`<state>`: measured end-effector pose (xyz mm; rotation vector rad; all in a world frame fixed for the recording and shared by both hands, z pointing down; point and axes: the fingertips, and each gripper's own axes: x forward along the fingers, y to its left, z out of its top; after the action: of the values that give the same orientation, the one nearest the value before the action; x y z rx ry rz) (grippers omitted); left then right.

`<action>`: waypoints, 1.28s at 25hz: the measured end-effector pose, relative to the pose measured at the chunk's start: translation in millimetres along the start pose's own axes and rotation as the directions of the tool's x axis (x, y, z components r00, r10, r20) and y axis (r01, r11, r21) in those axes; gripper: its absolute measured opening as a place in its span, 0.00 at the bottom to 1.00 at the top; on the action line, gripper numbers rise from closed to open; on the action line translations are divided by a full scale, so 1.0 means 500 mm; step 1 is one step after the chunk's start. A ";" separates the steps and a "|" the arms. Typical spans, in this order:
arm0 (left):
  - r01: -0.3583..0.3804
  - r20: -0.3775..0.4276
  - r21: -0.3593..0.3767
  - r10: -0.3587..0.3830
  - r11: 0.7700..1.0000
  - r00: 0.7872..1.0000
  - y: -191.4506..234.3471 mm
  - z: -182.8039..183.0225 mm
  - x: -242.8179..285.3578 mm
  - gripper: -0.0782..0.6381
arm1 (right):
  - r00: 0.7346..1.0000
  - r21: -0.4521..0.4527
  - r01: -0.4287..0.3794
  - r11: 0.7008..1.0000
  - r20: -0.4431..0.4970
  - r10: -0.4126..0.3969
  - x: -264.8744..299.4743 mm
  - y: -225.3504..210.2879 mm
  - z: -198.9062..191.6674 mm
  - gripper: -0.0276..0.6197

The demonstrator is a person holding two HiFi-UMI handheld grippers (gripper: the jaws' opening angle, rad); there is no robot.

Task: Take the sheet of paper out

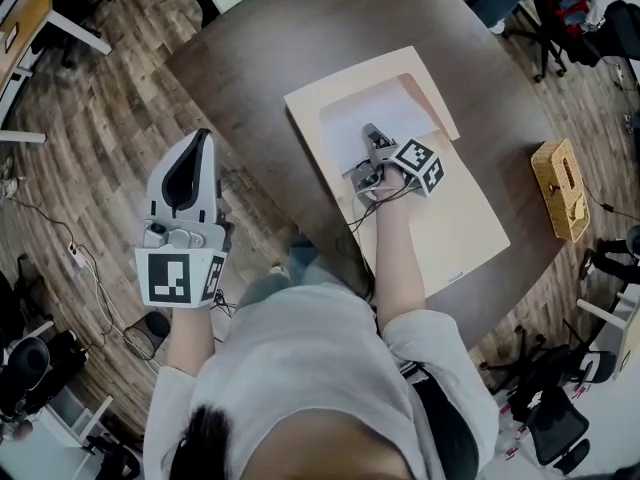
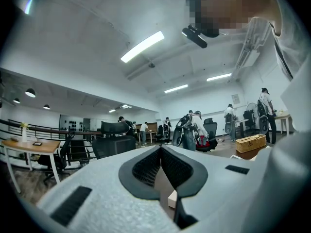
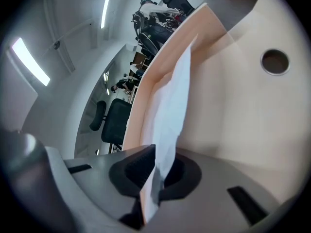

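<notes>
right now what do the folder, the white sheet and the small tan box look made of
Folder: matte beige card or thick paper, stiff and flat.
Sheet: thin white paper, curling limply.
Box: probably woven wicker, tan and textured, too small to confirm.

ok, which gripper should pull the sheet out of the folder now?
Right. The right gripper is clamped on the sheet of paper inside the folder on the table. The left gripper is off the table's edge, jaws together, holding nothing.
</notes>
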<state>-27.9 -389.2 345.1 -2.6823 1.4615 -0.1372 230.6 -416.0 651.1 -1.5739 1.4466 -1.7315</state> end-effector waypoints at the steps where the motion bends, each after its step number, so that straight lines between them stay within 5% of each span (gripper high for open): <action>1: 0.001 0.001 0.001 -0.001 1.000 1.000 0.001 0.000 -0.001 0.12 | 1.000 -0.002 0.000 1.000 0.006 0.000 -0.003 0.000 -0.001 0.08; 24: 0.157 0.106 0.015 -0.158 0.987 0.982 -0.034 0.073 -0.058 0.12 | 0.985 0.062 0.071 0.996 0.153 -0.080 -0.220 -0.037 -0.043 0.06; 32: 0.244 0.140 0.015 -0.243 0.970 0.960 -0.053 0.092 -0.068 0.12 | 0.965 -0.027 0.116 0.993 0.239 -0.107 -0.317 -0.019 -0.058 0.06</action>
<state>-18.8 -344.7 301.2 -2.7992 1.0902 0.0392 254.5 -270.4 585.7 -1.8450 1.3059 -1.5186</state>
